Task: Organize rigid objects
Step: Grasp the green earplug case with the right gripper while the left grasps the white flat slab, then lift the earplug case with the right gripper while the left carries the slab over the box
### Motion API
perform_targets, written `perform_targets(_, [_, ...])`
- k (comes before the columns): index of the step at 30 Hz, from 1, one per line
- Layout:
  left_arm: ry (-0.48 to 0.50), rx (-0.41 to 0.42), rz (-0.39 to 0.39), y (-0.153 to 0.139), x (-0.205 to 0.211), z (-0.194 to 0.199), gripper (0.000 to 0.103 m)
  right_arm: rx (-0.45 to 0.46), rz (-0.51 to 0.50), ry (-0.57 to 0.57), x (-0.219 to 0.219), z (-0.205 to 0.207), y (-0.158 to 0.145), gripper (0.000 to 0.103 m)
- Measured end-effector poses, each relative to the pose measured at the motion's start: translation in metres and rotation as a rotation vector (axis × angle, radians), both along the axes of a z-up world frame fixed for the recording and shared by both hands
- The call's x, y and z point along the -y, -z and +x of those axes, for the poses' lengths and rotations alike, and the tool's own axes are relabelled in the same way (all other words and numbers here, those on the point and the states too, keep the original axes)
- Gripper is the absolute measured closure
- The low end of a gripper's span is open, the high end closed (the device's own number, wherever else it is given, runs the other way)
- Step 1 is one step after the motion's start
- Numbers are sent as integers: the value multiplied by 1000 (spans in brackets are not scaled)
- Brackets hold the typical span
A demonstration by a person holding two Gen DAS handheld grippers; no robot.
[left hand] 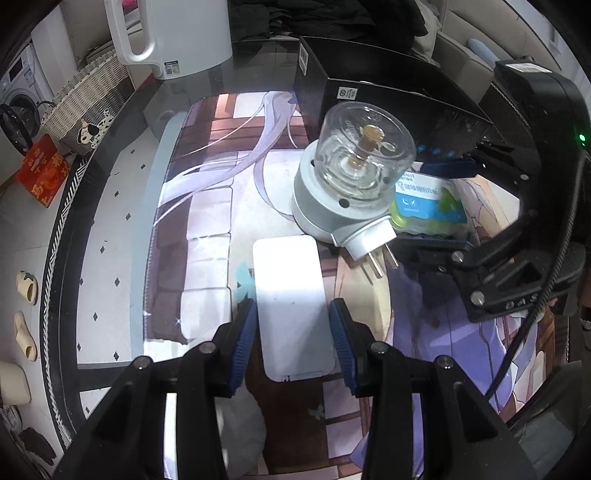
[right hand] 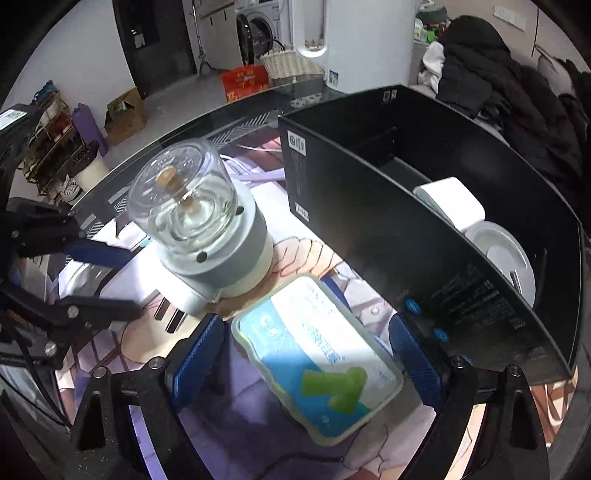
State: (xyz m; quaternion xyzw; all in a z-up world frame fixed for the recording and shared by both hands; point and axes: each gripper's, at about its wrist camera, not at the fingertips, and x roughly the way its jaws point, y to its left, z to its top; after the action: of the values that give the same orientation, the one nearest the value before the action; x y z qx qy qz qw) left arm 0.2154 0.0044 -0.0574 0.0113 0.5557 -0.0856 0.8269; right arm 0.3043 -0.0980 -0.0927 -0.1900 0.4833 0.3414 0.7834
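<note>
A flat white rectangular block lies on the printed mat between the blue pads of my left gripper, which is open with a small gap on each side. A plug-in device with a glass dome stands just beyond it; it also shows in the right wrist view. A blue-and-green packet lies between the blue pads of my right gripper, which is open around it. The packet also shows in the left wrist view. A black box stands to the right and holds white objects.
A white kettle stands at the table's far edge. The printed mat covers the glass table. A woven basket, a red bag and a washing machine are on the floor beyond. Dark clothes lie behind the box.
</note>
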Motion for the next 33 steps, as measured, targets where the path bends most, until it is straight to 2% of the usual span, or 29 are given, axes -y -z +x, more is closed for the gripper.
perform_targets(3, [-1,9,20,0,3,0,64,-30,-16,22,1,-6,-2,15])
perform_targets(5, [10,11,28,1,7,-2,64,-32,-29,54,4,-12,-5,29])
perform_targets(6, [18,11,26,0,9,-3,64,-32,-33,67,6,-16,-6,33])
perform_targets(7, [28,9,22,0,11,-5,64,-37,-32,81,9,-18,-8,42])
perform_targets(8, [39,7,20,0,14,-6,64,-52,-17,94,14,-22,-10,44])
perform_targets(11, [78,7,24,0,25,-10,65,-89,29,130,24,-39,-14,45])
perform_targets(15, [173,5,11,-1,47,-21,65,-96,25,204,39,-69,-17,45])
perform_targets(17, [220,12,19,-1,60,-29,65,-76,-9,227,44,-87,-17,45])
perform_targets(23, [245,28,63,-2,79,-36,63,-6,-72,265,52,-126,-18,44])
perform_targets(25, [247,32,66,-2,81,-36,61,8,-63,267,53,-131,-17,43])
perform_targets(27, [239,37,75,-2,80,-36,54,15,-48,277,58,-133,-17,38])
perform_targets(28, [232,38,78,-2,79,-35,52,14,-39,287,59,-135,-17,34])
perform_targets(30, [223,33,67,-1,77,-35,52,18,-28,299,62,-134,-16,34])
perform_targets(31, [224,32,64,0,77,-35,53,17,-26,305,58,-133,-15,34])
perform_targets(33, [238,36,60,-1,77,-36,65,19,-19,319,60,-137,-15,40])
